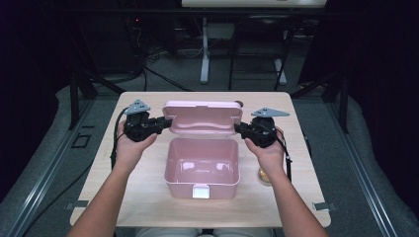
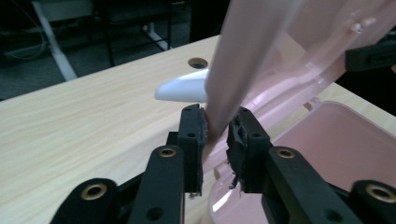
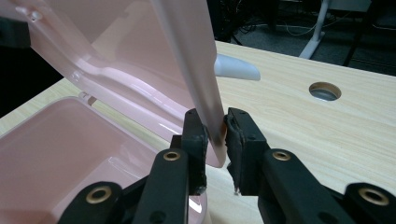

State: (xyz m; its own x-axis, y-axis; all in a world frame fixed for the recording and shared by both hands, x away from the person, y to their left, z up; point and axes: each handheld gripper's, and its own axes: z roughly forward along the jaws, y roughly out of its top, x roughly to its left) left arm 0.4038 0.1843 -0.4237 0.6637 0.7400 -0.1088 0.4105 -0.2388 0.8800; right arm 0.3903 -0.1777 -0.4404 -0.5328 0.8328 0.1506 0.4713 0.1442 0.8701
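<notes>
Dim room, dark frames and cables behind; pale wood-grain table [image 1: 143, 197] with a round cable hole [image 3: 325, 91] near its far edge. A pink rectangular plastic box [image 1: 201, 168] stands at table centre, its white front latch [image 1: 200, 190] facing the person. Its hinged pink lid [image 1: 202, 117] stands raised at the far side of the box, inner face toward the person.

Left gripper [image 1: 165, 121] sits at the lid's left edge; in the left gripper view [image 2: 215, 135] the edge runs between the two jaws, the left pad against it, the right pad very close, contact there not certain. Right gripper [image 1: 239, 128] sits at the lid's right edge; in the right gripper view [image 3: 215, 135] both pads press on the thin pink rim, a firm pinch.

A white rounded object [image 2: 182, 88] lies on the table behind the lid. A small round amber object [image 1: 263, 175] rests beside the box, partly under the right wrist
</notes>
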